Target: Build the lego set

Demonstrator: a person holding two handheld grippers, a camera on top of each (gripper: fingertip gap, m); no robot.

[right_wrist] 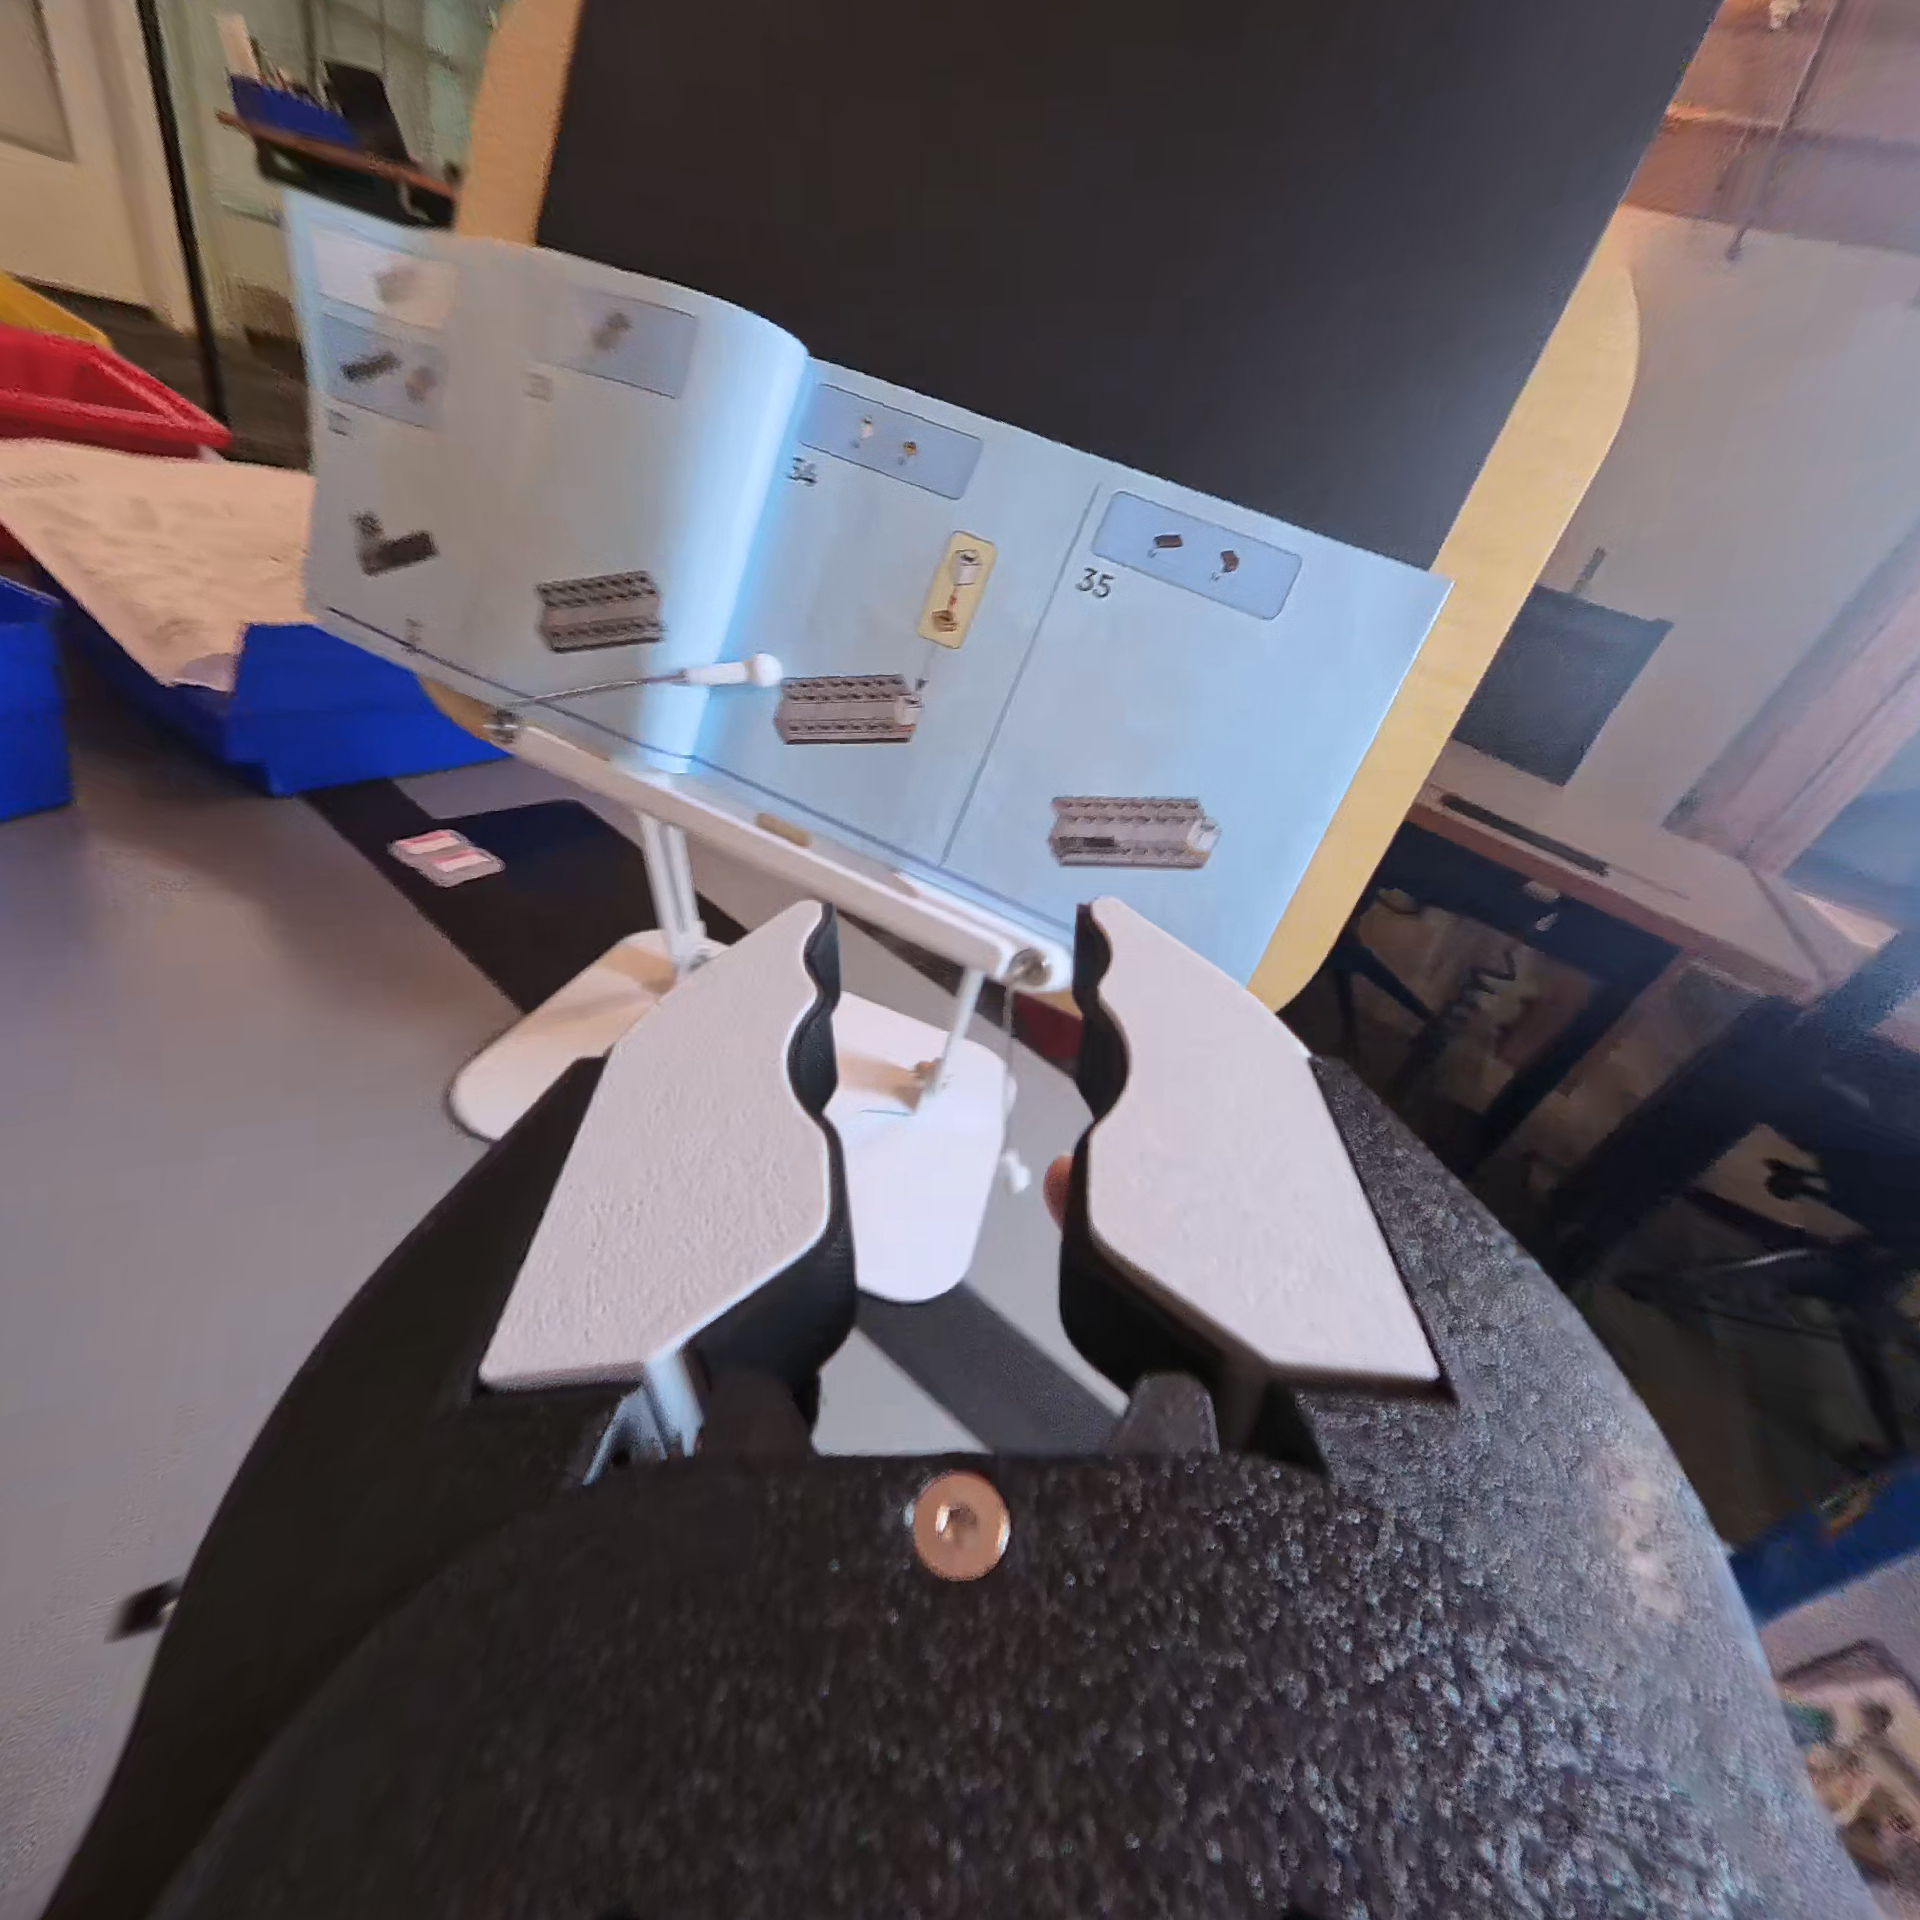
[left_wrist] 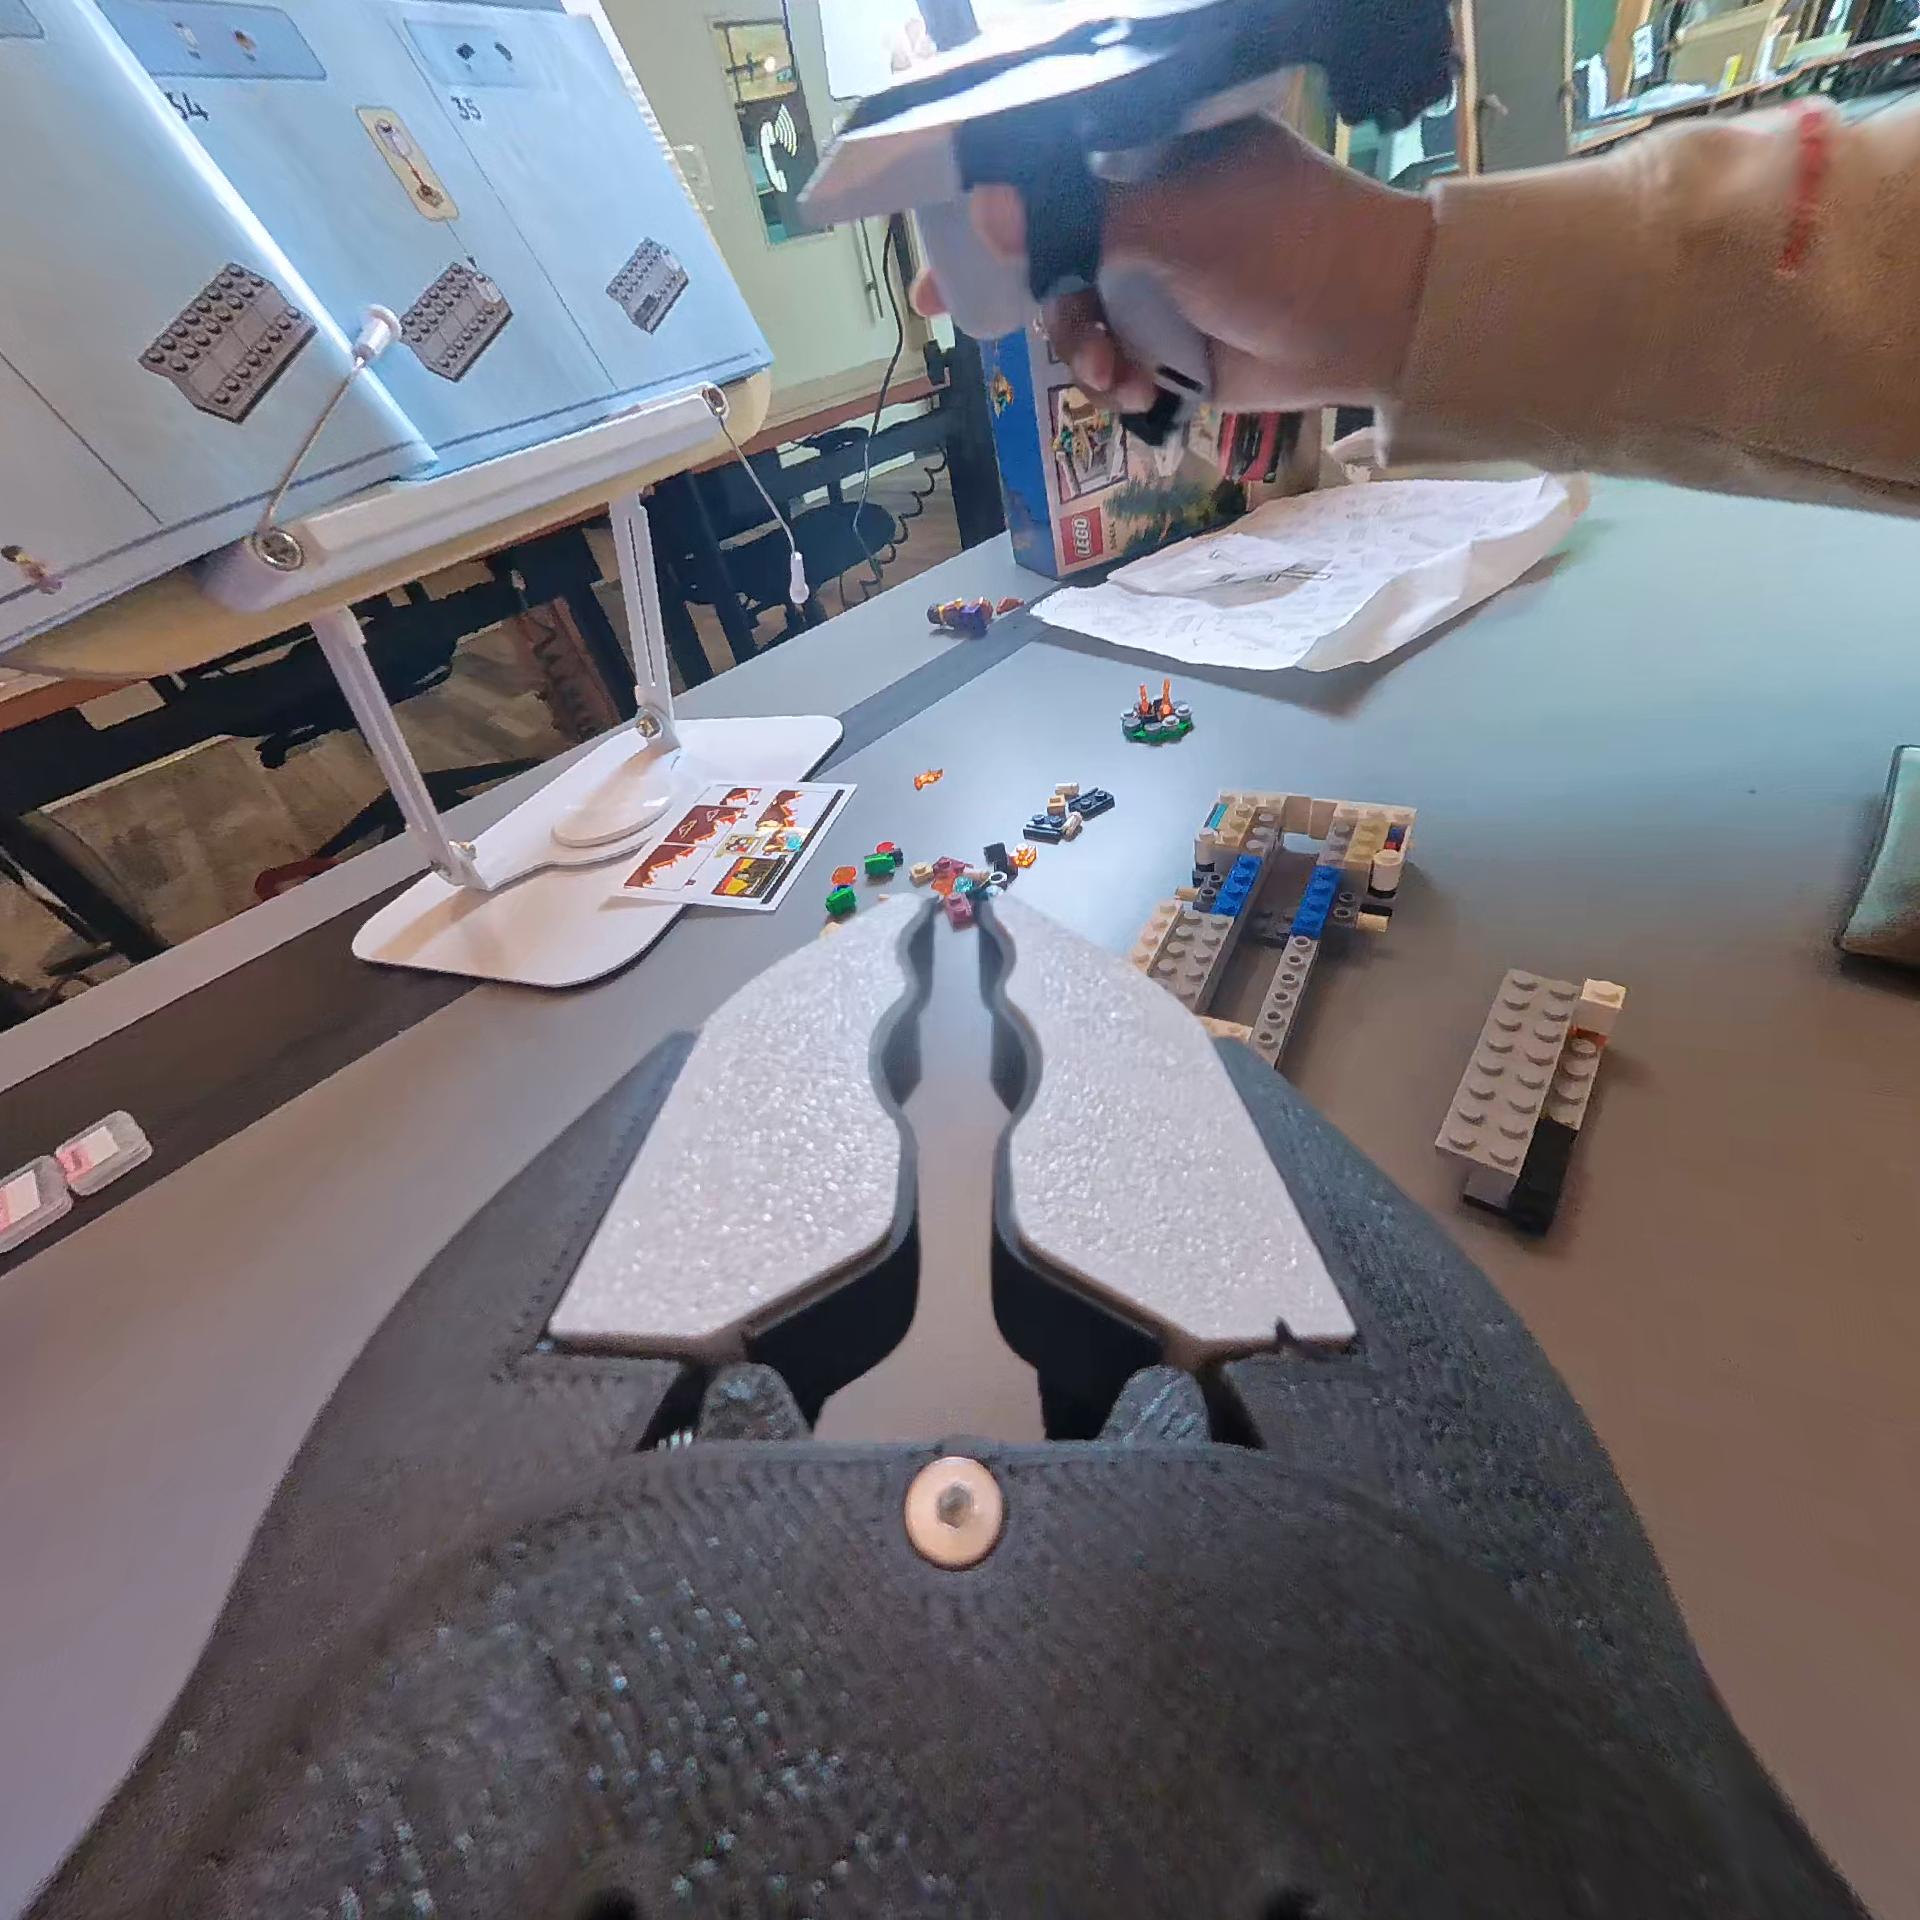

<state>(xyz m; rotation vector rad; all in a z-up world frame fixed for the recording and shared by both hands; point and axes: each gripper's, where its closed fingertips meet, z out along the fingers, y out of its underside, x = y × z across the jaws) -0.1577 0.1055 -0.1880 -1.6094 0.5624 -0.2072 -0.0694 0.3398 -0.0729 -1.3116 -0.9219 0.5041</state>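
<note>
My left gripper (left_wrist: 956, 906) hangs low over the grey table (left_wrist: 416, 1195), its jaws a narrow gap apart and empty, tips just short of a scatter of small loose pieces (left_wrist: 935, 862). To its right lie a partly built tan, grey and blue model (left_wrist: 1288, 883) and a grey studded plate block (left_wrist: 1527, 1081). My right gripper (right_wrist: 951, 920) is open and empty, raised and facing the open instruction booklet (right_wrist: 883, 582) on its white stand (right_wrist: 914, 1174). In the left wrist view a hand holds the right gripper (left_wrist: 1039, 104) high near the booklet (left_wrist: 260, 260).
A sticker sheet (left_wrist: 743, 842) lies by the stand base (left_wrist: 582, 883). A small campfire build (left_wrist: 1155, 717), a minifigure (left_wrist: 961, 615), a white paper bag (left_wrist: 1309, 571) and the set's box (left_wrist: 1101, 468) sit farther back. Blue bins (right_wrist: 312, 696) and a red bin (right_wrist: 94, 395) stand left. Measured from the fingertips, the grey studded plate block (left_wrist: 1527, 1081) is 15 centimeters or so from the left gripper and 30 centimeters from the right.
</note>
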